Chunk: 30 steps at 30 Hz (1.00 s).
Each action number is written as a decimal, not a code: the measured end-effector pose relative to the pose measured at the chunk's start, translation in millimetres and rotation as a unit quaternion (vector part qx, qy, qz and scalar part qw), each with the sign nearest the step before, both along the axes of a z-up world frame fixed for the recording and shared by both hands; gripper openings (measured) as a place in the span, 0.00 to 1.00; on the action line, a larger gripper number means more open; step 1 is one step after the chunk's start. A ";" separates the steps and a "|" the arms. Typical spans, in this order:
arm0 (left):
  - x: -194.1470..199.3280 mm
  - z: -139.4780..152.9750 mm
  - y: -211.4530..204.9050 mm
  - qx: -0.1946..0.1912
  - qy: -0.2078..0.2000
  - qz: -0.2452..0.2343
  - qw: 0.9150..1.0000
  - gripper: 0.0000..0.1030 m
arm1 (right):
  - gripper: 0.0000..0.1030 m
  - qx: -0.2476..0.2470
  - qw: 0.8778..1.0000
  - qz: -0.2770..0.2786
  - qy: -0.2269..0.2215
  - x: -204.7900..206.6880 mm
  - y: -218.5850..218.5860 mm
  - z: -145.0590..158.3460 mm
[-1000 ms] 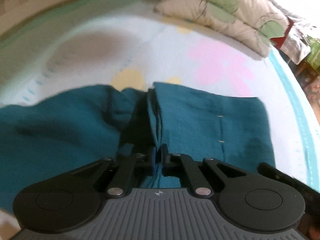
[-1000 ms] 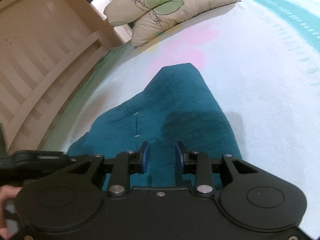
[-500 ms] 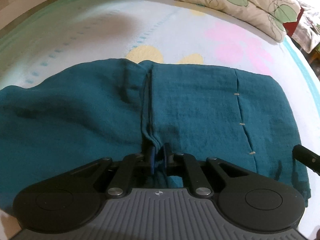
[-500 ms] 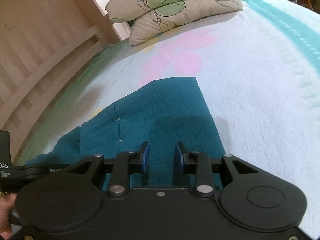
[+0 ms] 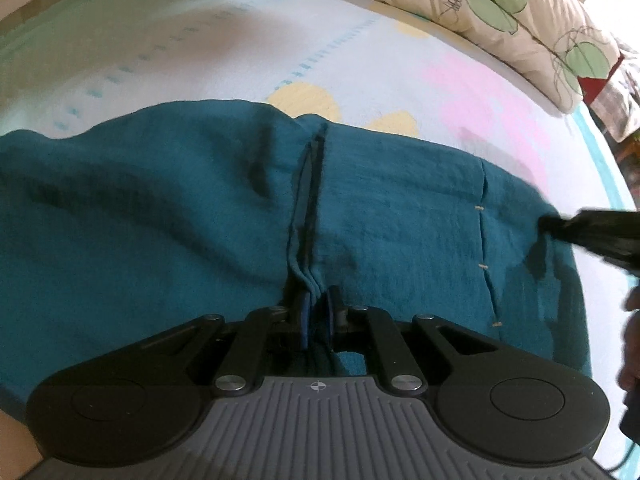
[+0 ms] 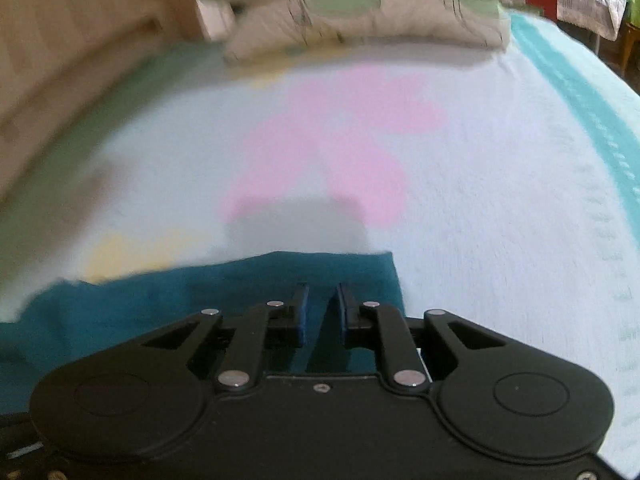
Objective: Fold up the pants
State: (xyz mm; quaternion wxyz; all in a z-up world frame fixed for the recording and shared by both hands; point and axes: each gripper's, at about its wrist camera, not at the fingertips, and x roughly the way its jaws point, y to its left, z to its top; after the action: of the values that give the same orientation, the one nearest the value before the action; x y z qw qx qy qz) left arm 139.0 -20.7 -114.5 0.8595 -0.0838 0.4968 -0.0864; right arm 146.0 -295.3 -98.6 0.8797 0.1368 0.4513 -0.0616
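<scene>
Teal pants (image 5: 160, 220) lie spread across the bed, folded so that a ridge of layered edges runs up the middle. My left gripper (image 5: 316, 300) is shut on the near end of that ridge, with several cloth layers pinched between its blue pads. In the right wrist view, my right gripper (image 6: 320, 304) hovers over the pants' (image 6: 160, 300) right corner. Its jaws are closing, a narrow gap still shows between the pads, and the cloth lies below them. Its black tip (image 5: 560, 226) shows at the pants' right edge.
The bed sheet (image 5: 200, 60) is pale with pink and yellow patches and a teal border (image 6: 580, 100). Leaf-print pillows (image 6: 360, 8) are stacked at the far end. A wooden bed frame (image 6: 60, 60) runs along the left. A hand (image 5: 632, 344) is at the right edge.
The right gripper swung right to the pants' corner and its jaws narrowed. The left gripper sank a little with the fold still pinched, and the pants lie flatter.
</scene>
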 end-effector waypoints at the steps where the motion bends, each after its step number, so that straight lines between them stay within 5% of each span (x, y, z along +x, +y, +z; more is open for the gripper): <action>1: 0.2 -0.2 0.1 -0.001 0.000 0.000 1.000 0.10 | 0.10 -0.002 1.000 -0.002 0.019 3.3 -1.1 -6.9; 5: 1.3 0.0 -1.9 0.004 -0.002 -0.001 1.000 0.10 | 0.11 -0.004 1.000 -0.001 0.020 5.3 -2.9 -6.5; 7: 0.6 -0.4 -2.1 0.004 -0.004 -0.003 1.000 0.10 | 0.19 -0.015 1.000 0.015 0.012 -0.4 0.4 3.8; 13: 0.2 0.1 -2.6 0.005 -0.005 -0.003 1.000 0.10 | 0.25 -0.002 0.999 0.046 0.001 -69.0 17.3 21.7; 19: -7.5 -1.8 0.7 -0.013 -0.022 0.004 1.000 0.10 | 0.25 0.012 0.998 0.027 0.050 -137.5 36.1 1.0; 21: -8.6 -2.8 7.7 -0.035 -0.023 0.012 0.999 0.11 | 0.25 0.026 0.999 0.010 0.036 -153.2 37.4 -5.5; 26: -6.8 -3.5 27.2 -0.111 -0.002 0.019 0.994 0.26 | 0.25 0.026 1.000 0.011 0.006 -160.2 35.7 -11.0; 30: -11.2 6.1 35.0 -0.090 -0.001 0.032 0.995 0.33 | 0.25 0.052 0.999 0.003 -0.013 -166.0 28.6 -14.8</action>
State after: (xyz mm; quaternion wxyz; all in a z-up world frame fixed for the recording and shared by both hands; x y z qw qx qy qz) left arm 127.8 14.3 -108.4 0.8511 -0.1768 0.4834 -0.1036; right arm -20.0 -266.7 -113.4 0.8771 0.1821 0.4432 -0.0336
